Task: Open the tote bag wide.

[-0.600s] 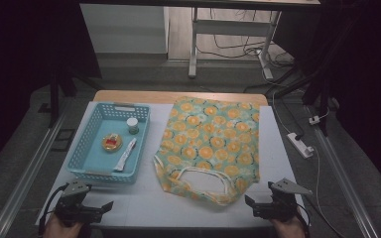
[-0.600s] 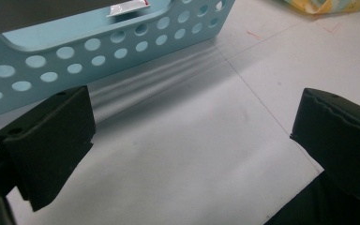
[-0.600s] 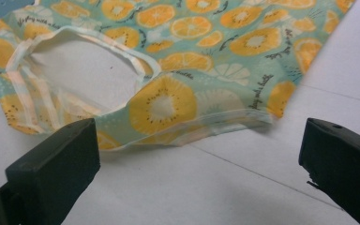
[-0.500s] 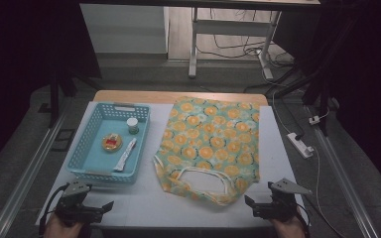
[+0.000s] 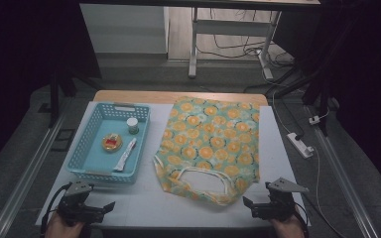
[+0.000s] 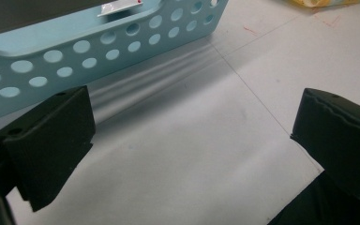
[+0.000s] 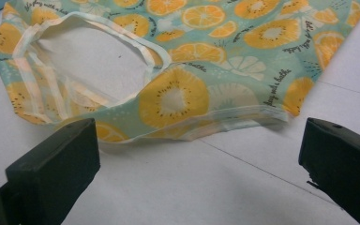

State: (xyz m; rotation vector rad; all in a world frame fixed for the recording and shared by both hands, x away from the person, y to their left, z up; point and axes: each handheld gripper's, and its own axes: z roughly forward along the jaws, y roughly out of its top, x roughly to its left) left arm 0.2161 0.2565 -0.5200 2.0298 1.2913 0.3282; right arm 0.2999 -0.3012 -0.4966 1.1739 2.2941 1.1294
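- The left gripper [image 5: 110,206] rests at the near left corner of the table [image 5: 144,206], about seven o'clock from the table's middle. Its jaws stand wide apart with nothing but bare white tabletop between them, as the left gripper view makes plain.
- Just beyond it, toward twelve o'clock from that gripper, sits the blue basket [image 5: 95,173], a perforated plastic tray. The near wall of the basket [image 6: 93,51] fills the top of the left gripper view, close to the jaws but not touching them.
- Inside the basket lie three small things: a small white jar [image 5: 132,125] at the far end, a round yellow and red item [image 5: 112,143] in the middle, and a white tube [image 5: 125,156] lying slantwise toward the near end. None has been lifted out.
- At the centre and right, the orange-print bag [image 5: 211,144] lies flat on the table, its handles [image 5: 201,171] and mouth turned toward the person, at six o'clock of the bag.
- The bag's near edge [image 7: 178,101] lies just ahead of the right jaws in the right gripper view, apart from them.
- The right gripper [image 5: 248,203] sits at the near right corner, about five o'clock, jaws spread wide and holding nothing.
- My reading: the work looks to be packing the basket's contents into the bag, and nothing is done yet. The bag is unopened and empty-looking, and all three items are left to move.
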